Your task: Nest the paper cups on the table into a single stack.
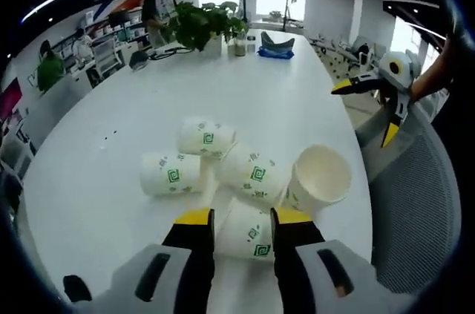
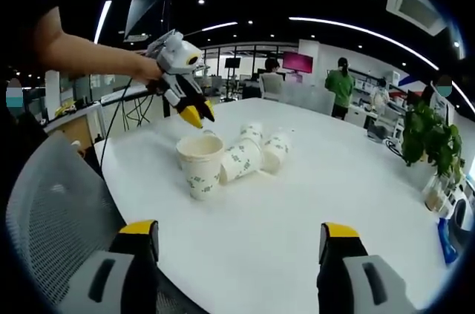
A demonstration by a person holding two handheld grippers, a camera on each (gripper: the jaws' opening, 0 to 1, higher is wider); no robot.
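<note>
Several white paper cups with green logos sit clustered on the white table (image 1: 111,106). One cup (image 1: 319,177) stands upright, also seen as the upright cup (image 2: 200,165). The others lie on their sides: a cup (image 1: 171,173), a cup (image 1: 206,137) and a cup (image 1: 252,173). My left gripper (image 1: 243,217) hovers partly open, its yellow-tipped jaws framing another lying cup (image 1: 245,236) beneath them. From the right gripper view the left gripper (image 2: 197,113) hangs just above the cluster with nothing held. My right gripper (image 2: 239,230) is wide open over the table edge, and the right gripper (image 1: 366,110) shows beside the table.
A grey mesh chair (image 1: 415,203) stands at the table edge beside the cups, the same chair (image 2: 52,203) at the left. A potted plant (image 1: 204,24) and a blue object (image 1: 276,50) sit at the far end. People stand in the office behind.
</note>
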